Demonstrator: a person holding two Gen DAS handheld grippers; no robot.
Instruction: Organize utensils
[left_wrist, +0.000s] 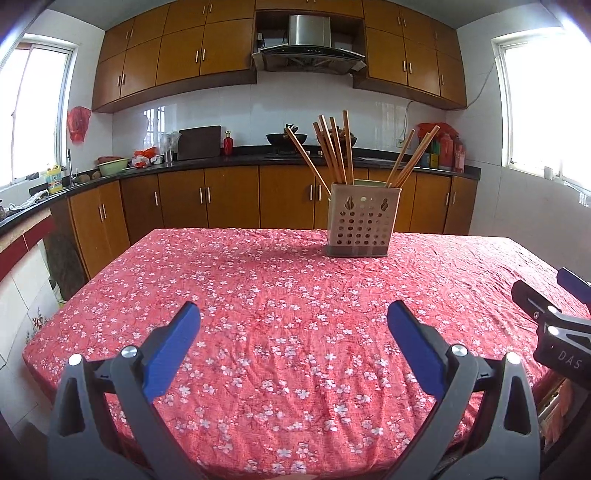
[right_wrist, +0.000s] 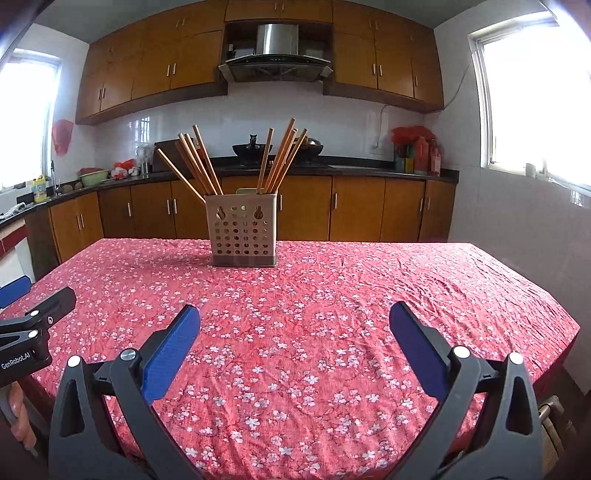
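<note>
A beige perforated utensil holder (left_wrist: 362, 220) stands upright near the table's far edge; it also shows in the right wrist view (right_wrist: 242, 230). Several wooden chopsticks (left_wrist: 332, 149) stand in it, fanned into a left and a right bunch (right_wrist: 280, 158). My left gripper (left_wrist: 293, 317) is open and empty above the near part of the table, well short of the holder. My right gripper (right_wrist: 294, 319) is open and empty too, at the same distance. Each gripper shows at the edge of the other's view: the right one (left_wrist: 554, 314), the left one (right_wrist: 33, 325).
The table carries a red floral cloth (left_wrist: 280, 295), (right_wrist: 332, 295). Behind it runs a dark kitchen counter (left_wrist: 221, 158) with a wok (left_wrist: 286, 138), bowls and bottles (right_wrist: 421, 155), over wooden cabinets. Windows are on both side walls.
</note>
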